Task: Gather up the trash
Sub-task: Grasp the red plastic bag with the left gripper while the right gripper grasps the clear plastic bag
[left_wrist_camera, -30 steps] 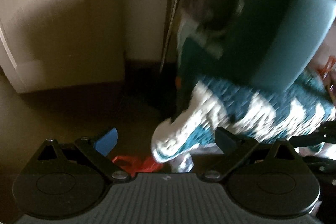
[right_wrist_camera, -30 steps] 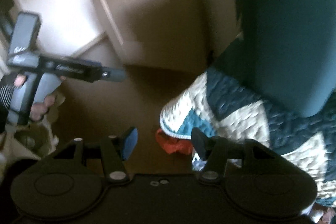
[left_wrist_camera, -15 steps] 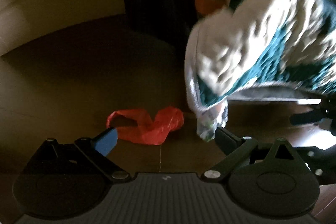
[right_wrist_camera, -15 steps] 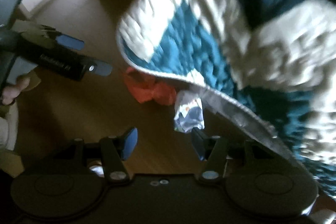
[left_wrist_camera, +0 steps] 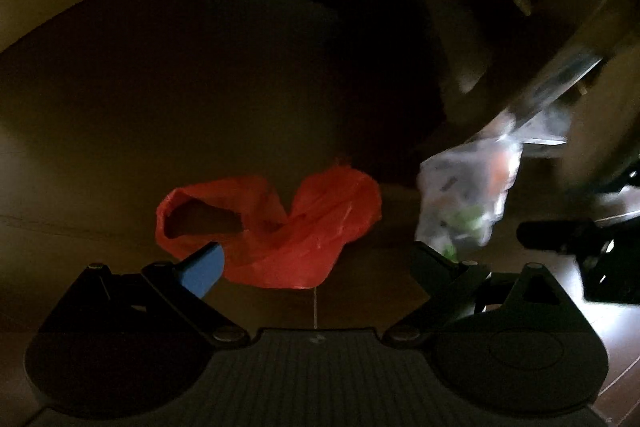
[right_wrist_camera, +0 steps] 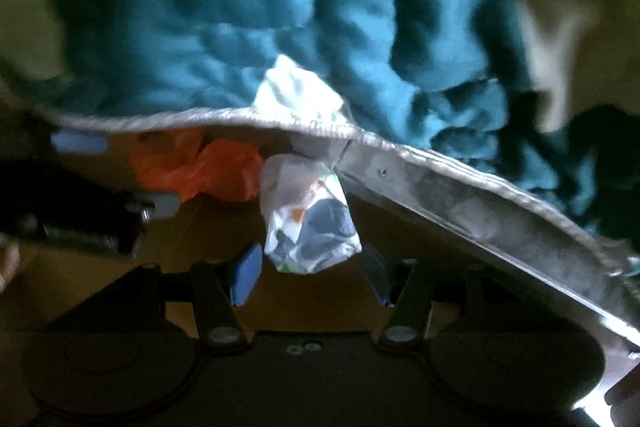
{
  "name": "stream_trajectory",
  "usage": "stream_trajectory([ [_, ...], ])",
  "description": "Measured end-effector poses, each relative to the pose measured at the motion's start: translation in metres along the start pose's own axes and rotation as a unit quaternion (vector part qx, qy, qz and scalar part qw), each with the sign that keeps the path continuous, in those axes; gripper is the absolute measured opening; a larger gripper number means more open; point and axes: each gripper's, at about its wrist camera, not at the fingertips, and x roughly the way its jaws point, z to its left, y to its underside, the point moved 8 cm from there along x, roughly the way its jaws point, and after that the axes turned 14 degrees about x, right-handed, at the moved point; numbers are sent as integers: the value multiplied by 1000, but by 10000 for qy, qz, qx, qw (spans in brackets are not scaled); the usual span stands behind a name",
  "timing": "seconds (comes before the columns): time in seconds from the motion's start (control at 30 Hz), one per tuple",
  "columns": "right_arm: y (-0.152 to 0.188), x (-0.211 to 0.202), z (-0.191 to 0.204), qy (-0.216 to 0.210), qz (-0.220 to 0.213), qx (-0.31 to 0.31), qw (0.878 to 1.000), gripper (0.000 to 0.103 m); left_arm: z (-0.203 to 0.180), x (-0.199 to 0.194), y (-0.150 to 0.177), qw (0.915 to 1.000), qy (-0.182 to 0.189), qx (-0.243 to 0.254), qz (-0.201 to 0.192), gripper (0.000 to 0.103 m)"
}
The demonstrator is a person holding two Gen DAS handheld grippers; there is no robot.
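Note:
A crumpled red plastic bag (left_wrist_camera: 280,223) lies on the dark wooden floor, just ahead of my left gripper (left_wrist_camera: 316,261), whose jaws stand wide open and empty. To its right lies a clear printed wrapper (left_wrist_camera: 468,199) at the foot of the bed. In the right wrist view the same wrapper (right_wrist_camera: 308,223) lies just in front of my right gripper (right_wrist_camera: 312,275), between the lines of its open jaws but touching neither pad. The red bag (right_wrist_camera: 200,167) shows beyond it on the left, partly under the quilt edge.
A teal and cream quilt (right_wrist_camera: 280,27) overhangs the bed's metal rail (right_wrist_camera: 460,211) above the trash. The left gripper's body (right_wrist_camera: 68,215) crosses the right wrist view at the left. The floor (left_wrist_camera: 160,107) under the bed is dark and shadowed.
Both grippers have dropped from above the bed toward the floor and tipped downward. The red bag and the wrapper now loom much larger and closer. Both jaws stay open.

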Motion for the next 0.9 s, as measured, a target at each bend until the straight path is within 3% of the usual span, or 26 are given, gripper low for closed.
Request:
stream_trajectory([
  [0.13,-2,15,0,126,130,702,9974,55,-1,21,2,9994,-104,326,72,89],
  [0.27,-3,32,-1,77,265,1192,9925,54,-10,33,-3,9972,-162,727,-22,86],
  [0.43,-6,43,3,183,179,1149,9930,52,-25,49,-11,9938,-152,1102,15,66],
  [0.6,-5,47,4,228,219,1174,9926,49,-27,59,-13,9944,-110,1044,75,51],
  [0.63,-5,48,4,239,242,1151,9928,44,-28,59,-13,9945,-100,1039,72,49],
  [0.67,-4,50,5,254,263,1131,9929,21,-27,60,-13,9945,-88,1040,59,49],
  [0.7,-3,51,4,244,287,1140,9928,7,-27,60,-14,9947,-79,1021,52,48],
  [0.77,-3,52,6,280,275,1163,9924,6,-27,58,-15,9956,-50,939,43,43],
  [0.8,-3,51,7,270,274,1159,9925,6,-26,57,-15,9959,-43,902,31,34],
  [0.9,-2,48,7,334,238,1027,9939,4,-24,54,-13,9969,-91,779,49,28],
])
